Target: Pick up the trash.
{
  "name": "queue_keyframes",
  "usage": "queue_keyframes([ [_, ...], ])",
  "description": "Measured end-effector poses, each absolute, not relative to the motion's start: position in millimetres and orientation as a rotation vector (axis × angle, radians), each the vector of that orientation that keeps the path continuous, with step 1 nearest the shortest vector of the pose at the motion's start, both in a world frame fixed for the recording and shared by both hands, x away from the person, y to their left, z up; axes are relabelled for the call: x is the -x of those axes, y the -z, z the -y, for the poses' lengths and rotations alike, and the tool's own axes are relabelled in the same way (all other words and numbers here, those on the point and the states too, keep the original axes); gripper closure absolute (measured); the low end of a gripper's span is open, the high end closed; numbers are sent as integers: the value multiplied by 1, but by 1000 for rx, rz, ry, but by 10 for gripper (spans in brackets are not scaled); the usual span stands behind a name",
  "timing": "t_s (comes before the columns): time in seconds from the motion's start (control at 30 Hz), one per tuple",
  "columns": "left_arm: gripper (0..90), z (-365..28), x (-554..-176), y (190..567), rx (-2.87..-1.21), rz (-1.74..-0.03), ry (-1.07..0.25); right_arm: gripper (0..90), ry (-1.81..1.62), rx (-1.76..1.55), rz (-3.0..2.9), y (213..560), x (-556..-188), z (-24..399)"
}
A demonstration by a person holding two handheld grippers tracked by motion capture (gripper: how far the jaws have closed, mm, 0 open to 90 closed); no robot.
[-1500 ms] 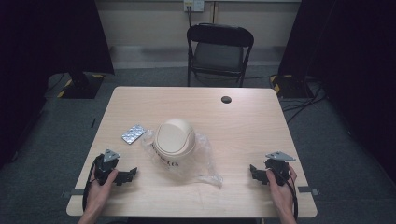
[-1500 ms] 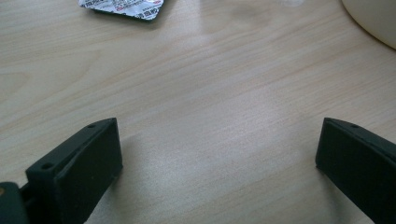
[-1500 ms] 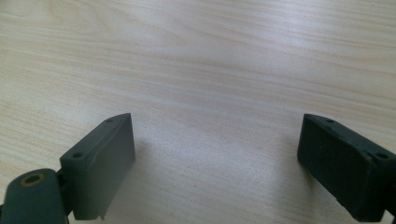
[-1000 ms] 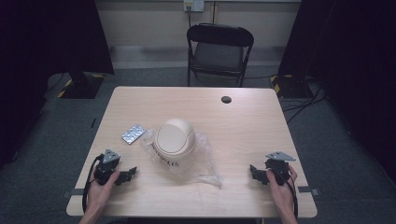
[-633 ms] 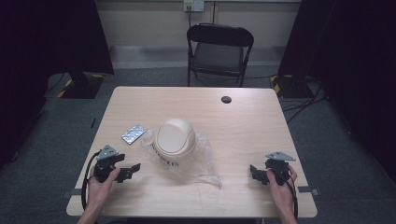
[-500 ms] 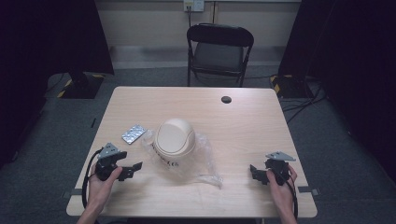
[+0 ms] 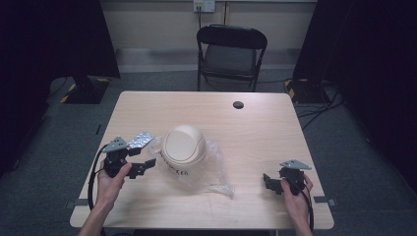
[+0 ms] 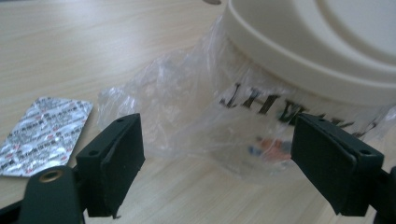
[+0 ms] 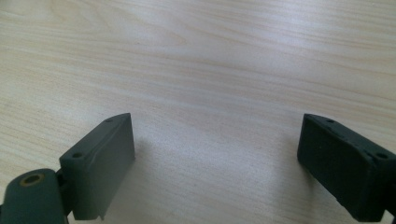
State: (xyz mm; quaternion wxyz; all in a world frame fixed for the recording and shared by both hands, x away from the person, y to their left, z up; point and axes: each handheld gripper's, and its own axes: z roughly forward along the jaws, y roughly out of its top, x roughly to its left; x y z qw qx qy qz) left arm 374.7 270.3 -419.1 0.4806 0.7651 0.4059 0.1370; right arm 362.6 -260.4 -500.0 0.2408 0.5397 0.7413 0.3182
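Tabletop (image 7: pixel 255 128): pale wood; it carries everything below, and both hands come in over its near edge.
Chair (image 7: pixel 231 51): black, folding, beyond the far edge, well apart from both sets of fingers.
Bag (image 7: pixel 211 169): clear crumpled plastic, spread under and around the lid; in the left gripper view its near fold (image 8: pixel 187 112) lies just ahead of the left fingers, not between them.
Lid (image 7: pixel 183 144): cream, domed, resting on the bag, just beyond and to the right of the left fingers; black lettering shows through the plastic below its rim (image 8: pixel 327 70).
Left gripper (image 7: pixel 142 164): held in the left hand; fingers (image 8: pixel 114 163) spread, nothing between them.
Right gripper (image 7: pixel 269 181): low over bare wood, well apart from the bag; fingers (image 9: pixel 100 163) spread, empty.
Blister pack (image 7: pixel 141 140): silver foil, flat on the wood, just beyond the left fingers, beside the bag's edge (image 8: pixel 44 135).
Black disc (image 7: pixel 238 104): small, near the far edge, well apart from both grippers.
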Motion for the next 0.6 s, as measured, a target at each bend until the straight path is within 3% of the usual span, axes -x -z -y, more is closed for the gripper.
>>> queue_keyframes([
  [0.6,170,-238,-398,378,-1912,-874,-291,104,-871,-1476,-2028,500,-363,260],
])
